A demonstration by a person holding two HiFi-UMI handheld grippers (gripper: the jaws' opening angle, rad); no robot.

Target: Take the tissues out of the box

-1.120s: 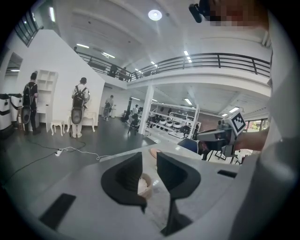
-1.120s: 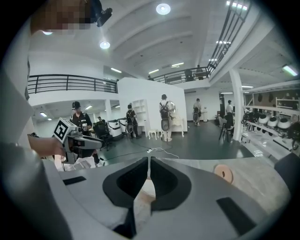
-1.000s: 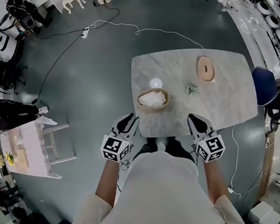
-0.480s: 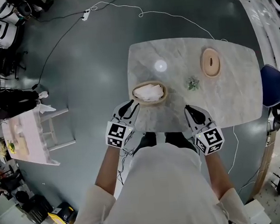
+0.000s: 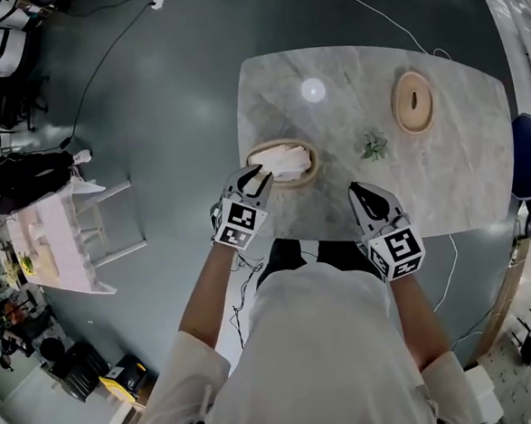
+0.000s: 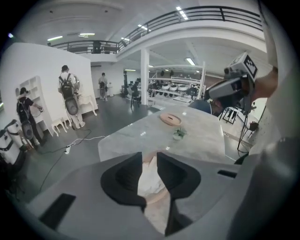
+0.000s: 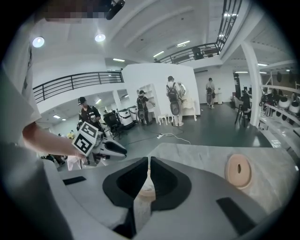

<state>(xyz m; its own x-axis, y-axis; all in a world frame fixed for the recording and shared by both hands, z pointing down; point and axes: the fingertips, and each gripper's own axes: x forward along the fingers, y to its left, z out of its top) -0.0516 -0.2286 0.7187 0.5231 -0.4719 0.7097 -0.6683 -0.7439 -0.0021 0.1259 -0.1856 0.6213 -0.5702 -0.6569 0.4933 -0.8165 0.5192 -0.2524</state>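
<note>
Tissues (image 5: pixel 287 162) sit bunched in the round box (image 5: pixel 312 164), near-left on the table (image 5: pixel 427 182). My L gripper (image 5: pixel 256 175) hangs at them, jaws spread, tissue showing btw them. R gripper (image 5: pixel 364 195) is beside, jaws pressed together, empty. Lid (image 5: pixel 413 102) lies far right.

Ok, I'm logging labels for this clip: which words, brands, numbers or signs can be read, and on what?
None can be read.
The left marker cube and right marker cube bear only black-and-white square patterns.
The tissue box and the slotted lid show no print.
</note>
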